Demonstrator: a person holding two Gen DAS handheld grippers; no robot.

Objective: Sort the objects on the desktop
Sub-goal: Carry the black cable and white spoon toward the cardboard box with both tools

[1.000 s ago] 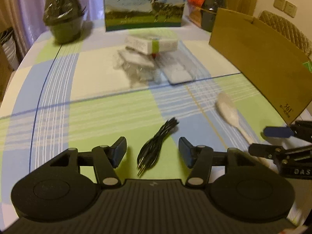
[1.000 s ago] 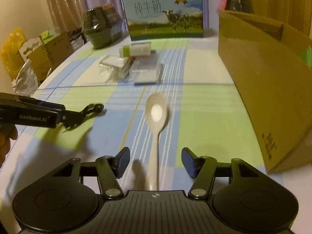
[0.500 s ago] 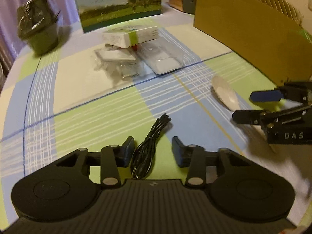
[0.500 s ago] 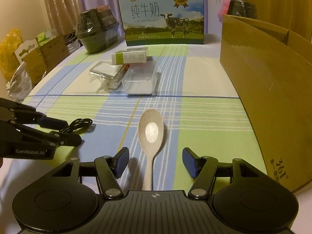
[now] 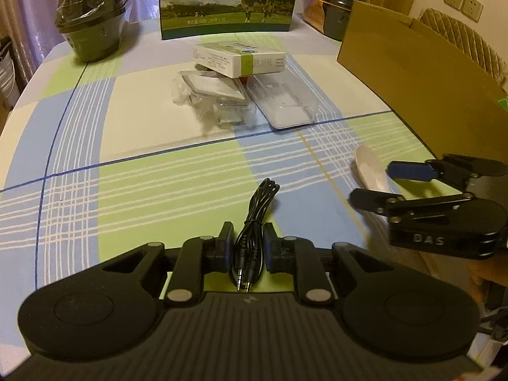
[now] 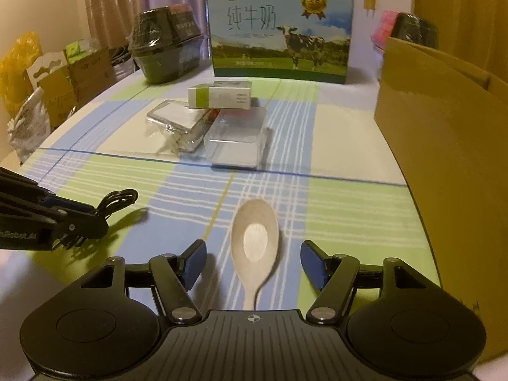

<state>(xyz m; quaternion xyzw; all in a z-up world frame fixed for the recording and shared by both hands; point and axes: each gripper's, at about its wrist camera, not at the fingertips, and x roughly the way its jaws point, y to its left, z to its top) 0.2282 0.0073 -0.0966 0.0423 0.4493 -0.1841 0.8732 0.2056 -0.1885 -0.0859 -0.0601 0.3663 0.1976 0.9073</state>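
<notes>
Cable (image 5: 254,228), black and bundled, now sits pinched between the fingers of the left gripper (image 5: 246,250); half a second ago those jaws stood wider, clear of it on both sides. Its two plugs point back toward the camera and its looped end lies on the checked tablecloth (image 5: 127,190). The right gripper (image 6: 252,265) has moved forward over the spoon (image 6: 254,244), so the pale bowl now lies between its blue pads (image 6: 193,262) rather than ahead of them. Those jaws are wide apart and touch nothing.

Along the right side stands a brown cardboard box (image 6: 444,158); its inside cannot be seen. Mid-table, a clear plastic case (image 6: 235,139) lies beside a wrapped flat packet (image 6: 177,120), with a small white-and-green carton (image 6: 219,95) resting across the two. Behind them stand a milk carton case (image 6: 279,31) printed with a cow and a dark wrapped bowl (image 6: 165,50).
</notes>
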